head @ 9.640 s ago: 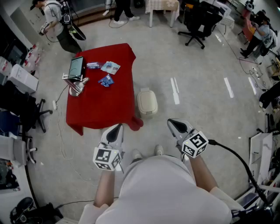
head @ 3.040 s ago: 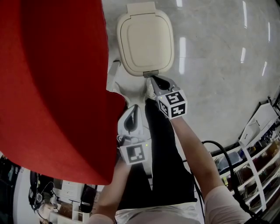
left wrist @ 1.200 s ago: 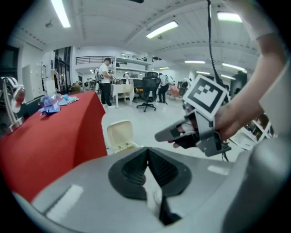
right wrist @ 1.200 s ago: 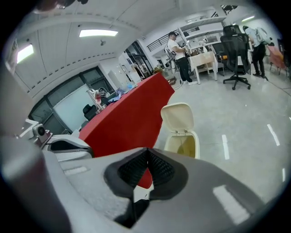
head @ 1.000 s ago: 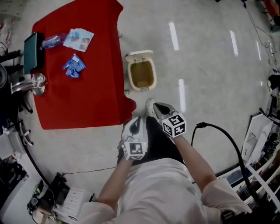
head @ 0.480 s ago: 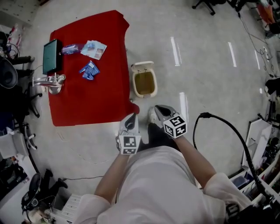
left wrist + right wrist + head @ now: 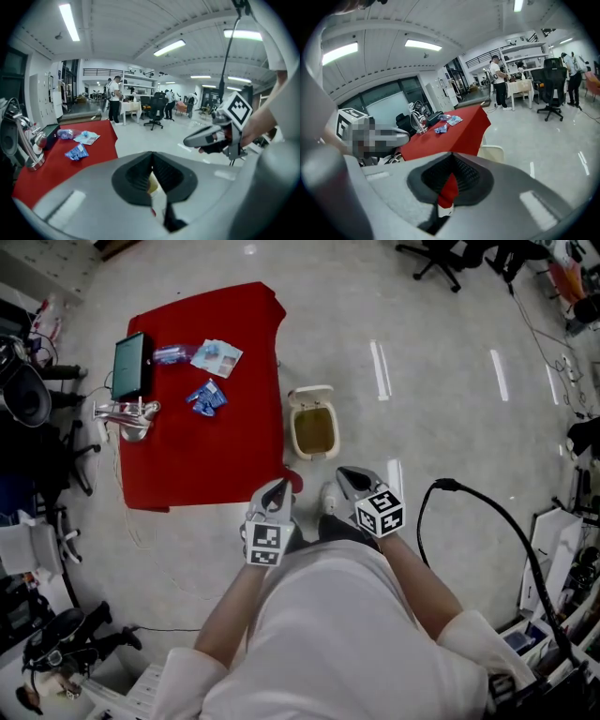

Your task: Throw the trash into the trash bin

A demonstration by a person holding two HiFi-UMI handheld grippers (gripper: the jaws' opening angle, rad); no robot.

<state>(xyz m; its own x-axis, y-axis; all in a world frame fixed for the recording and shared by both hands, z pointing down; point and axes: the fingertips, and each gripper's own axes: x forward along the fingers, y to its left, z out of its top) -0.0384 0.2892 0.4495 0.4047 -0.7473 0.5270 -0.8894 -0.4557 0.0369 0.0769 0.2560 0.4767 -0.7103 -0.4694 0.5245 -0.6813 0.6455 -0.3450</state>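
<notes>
Crumpled blue plastic wrappers (image 7: 207, 397) lie on the red-clothed table (image 7: 234, 451) beside the beige plastic bin (image 7: 293, 435), open to receive them; left gripper (image 7: 275, 495) and right gripper (image 7: 349, 477) pressed together, empty.

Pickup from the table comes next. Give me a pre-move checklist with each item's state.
1. Trash bin lid open: ok, tipped back, opening exposed.
2. Trash on red tablecloth: ok, blue wrapper and pale packet lie there.
3. Left gripper empty: ok, jaws together on nothing.
4. Right gripper empty: ok, same.
5. Jaws open for a grasp: not ok, both shut.
6. Room inside bin: cannot tell.
</notes>
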